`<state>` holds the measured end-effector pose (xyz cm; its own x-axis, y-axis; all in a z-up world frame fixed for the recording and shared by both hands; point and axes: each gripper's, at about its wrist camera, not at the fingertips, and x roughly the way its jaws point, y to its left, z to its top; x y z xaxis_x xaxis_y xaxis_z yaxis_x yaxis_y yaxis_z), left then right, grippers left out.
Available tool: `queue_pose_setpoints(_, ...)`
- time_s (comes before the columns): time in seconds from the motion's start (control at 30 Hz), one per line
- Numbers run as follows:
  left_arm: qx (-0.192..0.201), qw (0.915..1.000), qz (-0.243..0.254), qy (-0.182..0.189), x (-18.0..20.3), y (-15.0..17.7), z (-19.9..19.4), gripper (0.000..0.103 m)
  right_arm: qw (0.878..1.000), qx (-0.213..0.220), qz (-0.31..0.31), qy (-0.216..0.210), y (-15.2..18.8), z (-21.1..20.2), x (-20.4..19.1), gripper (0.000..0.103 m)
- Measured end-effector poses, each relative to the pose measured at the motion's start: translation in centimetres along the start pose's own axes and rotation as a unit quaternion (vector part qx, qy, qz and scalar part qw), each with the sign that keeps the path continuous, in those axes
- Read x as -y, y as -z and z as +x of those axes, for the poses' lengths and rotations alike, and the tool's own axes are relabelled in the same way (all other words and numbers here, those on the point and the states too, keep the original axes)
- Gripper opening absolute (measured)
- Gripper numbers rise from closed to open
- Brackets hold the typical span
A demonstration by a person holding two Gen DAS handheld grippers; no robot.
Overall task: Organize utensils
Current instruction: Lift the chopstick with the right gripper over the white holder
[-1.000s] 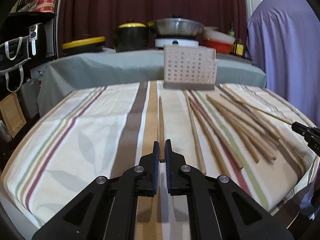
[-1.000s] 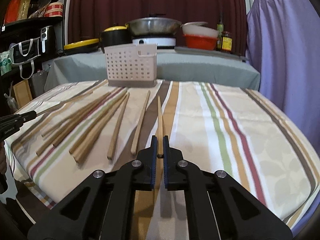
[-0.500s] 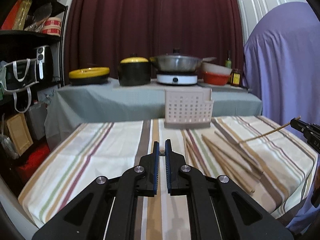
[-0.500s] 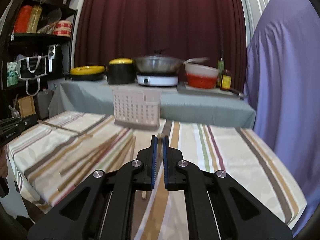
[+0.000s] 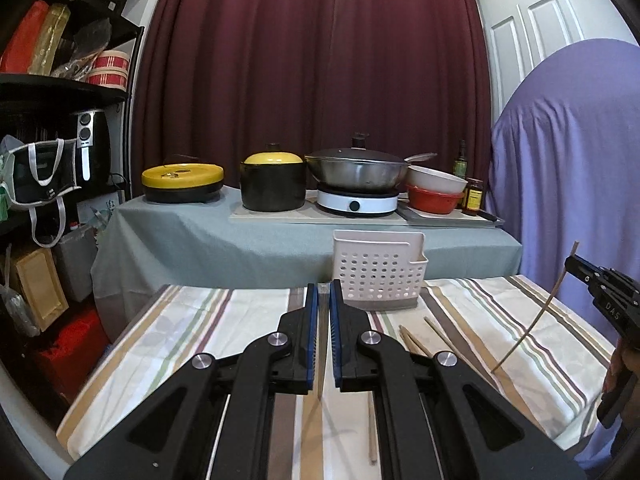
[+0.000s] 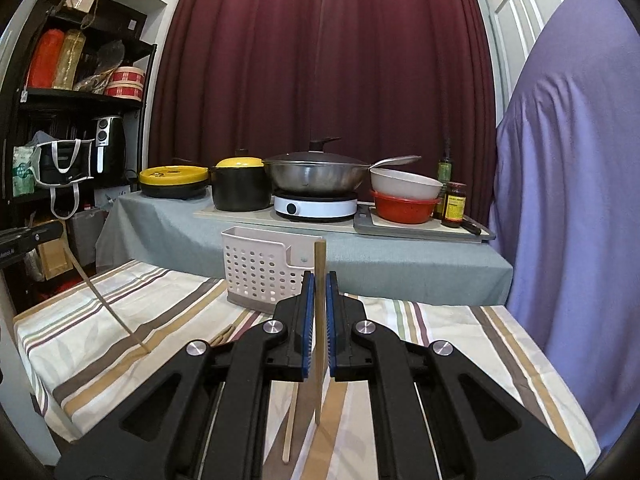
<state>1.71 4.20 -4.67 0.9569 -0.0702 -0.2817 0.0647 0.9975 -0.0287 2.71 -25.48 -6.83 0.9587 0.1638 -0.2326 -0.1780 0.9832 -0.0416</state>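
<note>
Your right gripper point(image 6: 317, 312) has its fingers clamped on a wooden chopstick point(image 6: 319, 264), which stands nearly upright between the pads, its top poking above the fingertips and its lower end hanging below them, clear of the striped tablecloth point(image 6: 460, 344). Your left gripper point(image 5: 324, 316) is likewise pinched on a second chopstick point(image 5: 320, 376), seen edge-on as a thin sliver in the narrow gap and running down below the pads; from the right wrist view it slants down toward the cloth.

Straight ahead of both sets of fingers sits the white perforated utensil caddy point(image 6: 260, 268), open at the top: just left of the right fingertips, just right of the left ones. Both sticks already have their long axes near vertical, which suits a drop through that opening. The right gripper looks the nearer, so it seems best placed to go first: forward and slightly left, lower end over the rim.

More loose chopsticks point(image 5: 416, 342) lie flat on the cloth beyond and right of the left fingers, still to be collected.
</note>
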Motion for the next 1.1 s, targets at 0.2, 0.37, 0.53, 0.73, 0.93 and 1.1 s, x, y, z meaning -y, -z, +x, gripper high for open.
queue_pose_setpoints(0.2,0.005,0.9999,-0.011,-0.001,-0.4,-0.9,1.5,0.007,1.0,-0.005,0.002,0.0,-0.9,2.3,0.2,0.006)
queue_pose_setpoints(0.37,0.002,1.0,-0.009,-0.004,-0.2,-2.4,3.4,0.007,1.0,0.005,-0.004,-0.002,-2.1,3.6,0.1,0.006)
queue_pose_setpoints(0.53,0.018,0.9997,-0.009,0.013,-0.2,-5.2,4.8,0.007,0.999,0.03,-0.01,-0.016,-4.6,5.5,-0.1,0.006)
queue_pose_setpoints(0.73,0.059,0.9973,-0.014,0.042,0.3,-10.1,6.9,0.007,0.997,0.069,-0.008,-0.034,-8.4,8.3,0.2,0.006)
queue_pose_setpoints(0.93,0.101,0.9926,-0.02,0.066,0.9,-15.3,9.9,0.007,0.994,0.092,0.002,-0.054,-11.8,12.5,0.5,0.006)
queue_pose_setpoints(1.1,0.129,0.9893,-0.017,0.067,1.6,-18.2,13.1,0.007,0.993,0.099,0.004,-0.057,-13.3,15.8,0.4,0.006)
